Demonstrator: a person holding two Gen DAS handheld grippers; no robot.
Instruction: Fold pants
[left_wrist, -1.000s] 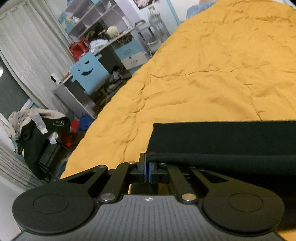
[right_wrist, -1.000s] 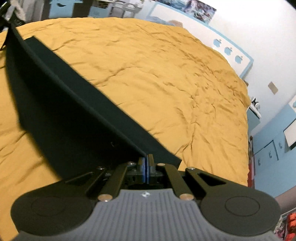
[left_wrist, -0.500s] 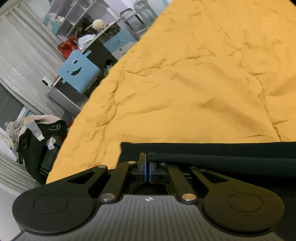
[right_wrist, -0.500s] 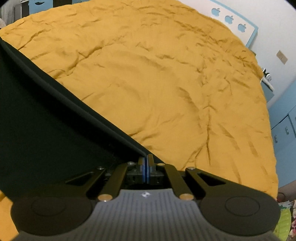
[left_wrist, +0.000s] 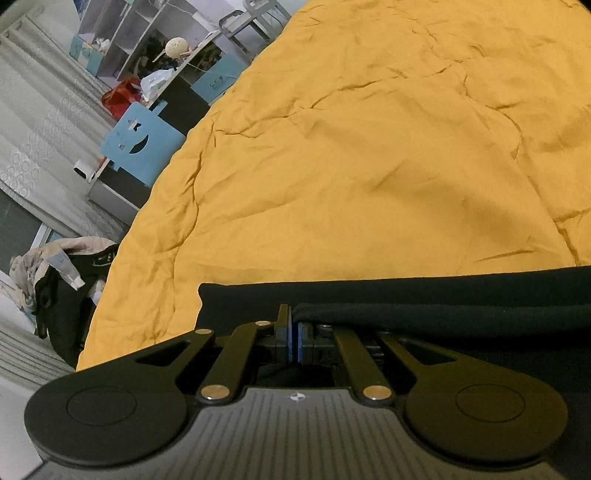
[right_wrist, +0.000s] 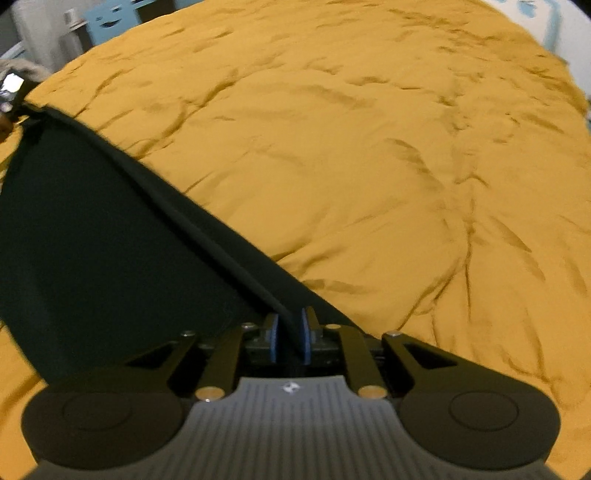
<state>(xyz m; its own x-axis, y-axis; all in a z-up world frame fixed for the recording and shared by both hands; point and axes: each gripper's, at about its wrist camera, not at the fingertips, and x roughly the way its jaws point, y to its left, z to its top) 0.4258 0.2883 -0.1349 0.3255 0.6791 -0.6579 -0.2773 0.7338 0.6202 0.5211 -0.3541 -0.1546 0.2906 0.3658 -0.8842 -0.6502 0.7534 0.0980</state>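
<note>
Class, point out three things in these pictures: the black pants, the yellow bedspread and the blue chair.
black pants (right_wrist: 110, 236), right wrist view, on the flat dark cloth left of its edge.
yellow bedspread (left_wrist: 369, 166), left wrist view, on its bare wrinkled middle.
blue chair (left_wrist: 142, 142), left wrist view, on its backrest.

A wrinkled mustard-yellow bedspread (left_wrist: 369, 155) covered the bed. Beside the bed stood a light blue chair back (left_wrist: 142, 142) with smiley-face cutouts, near a cluttered desk with shelves (left_wrist: 122, 40). A heap of clothes (left_wrist: 55, 269) lay by pale curtains (left_wrist: 33, 122).
</note>
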